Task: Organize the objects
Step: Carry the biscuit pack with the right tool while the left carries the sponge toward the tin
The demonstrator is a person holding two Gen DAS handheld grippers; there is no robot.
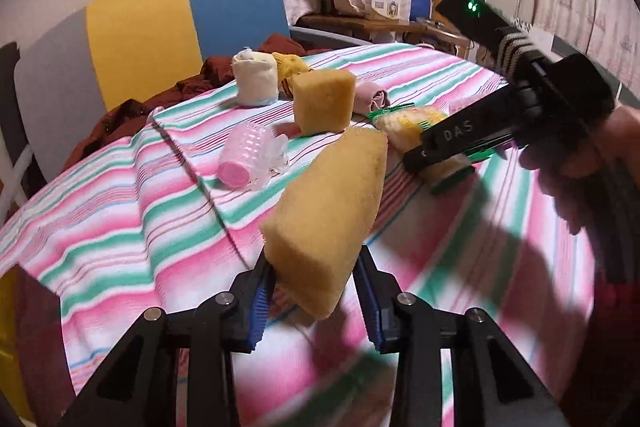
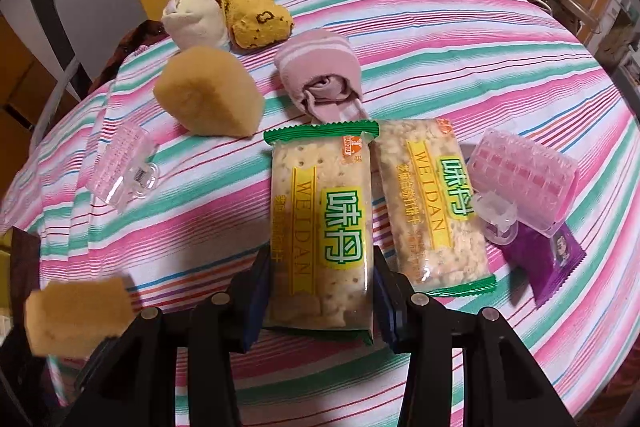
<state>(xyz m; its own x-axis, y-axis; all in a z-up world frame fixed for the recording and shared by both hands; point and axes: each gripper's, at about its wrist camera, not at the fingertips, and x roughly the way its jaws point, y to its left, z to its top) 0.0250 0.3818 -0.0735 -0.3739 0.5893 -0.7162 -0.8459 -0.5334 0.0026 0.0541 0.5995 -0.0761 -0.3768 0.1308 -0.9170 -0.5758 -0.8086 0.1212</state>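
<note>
My left gripper (image 1: 316, 291) is shut on a tan sponge block (image 1: 328, 211), which sticks up and forward from the blue pads above the striped tablecloth (image 1: 120, 211). The same sponge (image 2: 76, 311) shows blurred at the lower left of the right wrist view. My right gripper (image 2: 320, 291) is shut on a green-edged cracker packet (image 2: 320, 223), lying lengthwise between its fingers. A second cracker packet (image 2: 432, 207) lies just right of it. In the left wrist view the right gripper (image 1: 432, 163) hangs over the packets at right, with a hand behind it.
A second sponge (image 2: 208, 95) stands further back. Rolled socks sit beyond it: cream (image 2: 192, 23), mustard (image 2: 256, 17), pink (image 2: 320, 71). A clear hair roller (image 2: 120, 171) lies left, a pink one (image 2: 524, 179) and a purple sachet (image 2: 548, 263) right. A chair (image 1: 160, 35) stands behind the table.
</note>
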